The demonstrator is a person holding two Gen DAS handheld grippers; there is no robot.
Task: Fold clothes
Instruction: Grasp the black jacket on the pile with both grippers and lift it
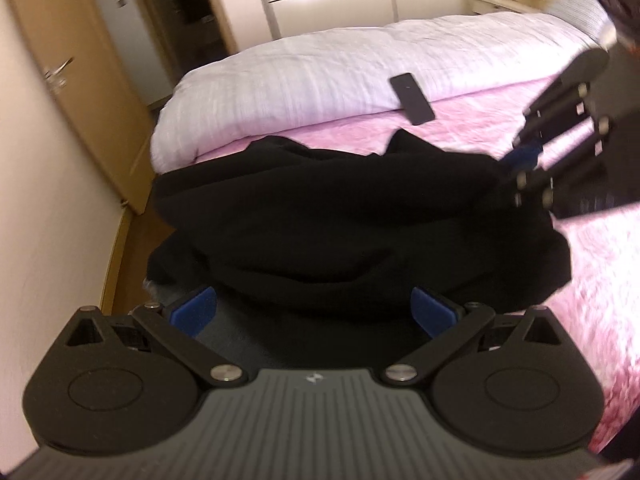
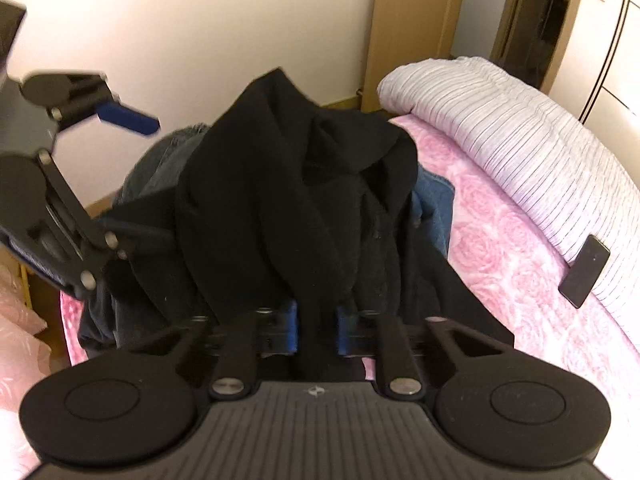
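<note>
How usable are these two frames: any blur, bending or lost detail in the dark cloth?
Left wrist view: warm indoor light, the black garment nearly featureless, the right gripper smeared by motion, the door bowed by the fisheye. Right wrist view: folds in the garment read better, the left gripper is blurred, the phone sharp enough.

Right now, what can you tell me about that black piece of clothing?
The black garment looks like soft, thick knit fabric, crumpled into deep folds, not yet folded. It lies bunched near the edge of the pink rose-patterned bedspread, partly over grey and blue clothes. The right gripper is shut on a bunch of it. The left gripper is open, just in front of it.
</note>
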